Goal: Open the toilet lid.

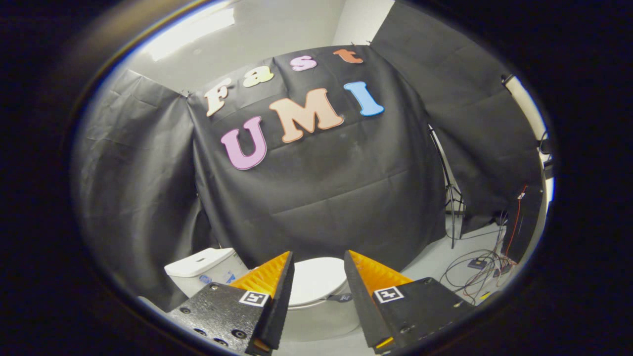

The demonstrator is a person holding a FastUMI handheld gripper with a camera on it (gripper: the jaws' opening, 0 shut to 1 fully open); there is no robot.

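White toilet lid (316,279), closed flat on bowl, seen through gap between fingers, beyond tips. Likely rigid plastic, smooth, slippery, light, hinged at cistern end. Best hold probably front lip nearest gripper: hook under or pinch edge; small dark tab (340,297) sits there. Gripper (319,257) spread, holding nothing. Cistern (200,269) left of lid, against black cloth wall (321,198). Cables (477,269) on floor right of lid.
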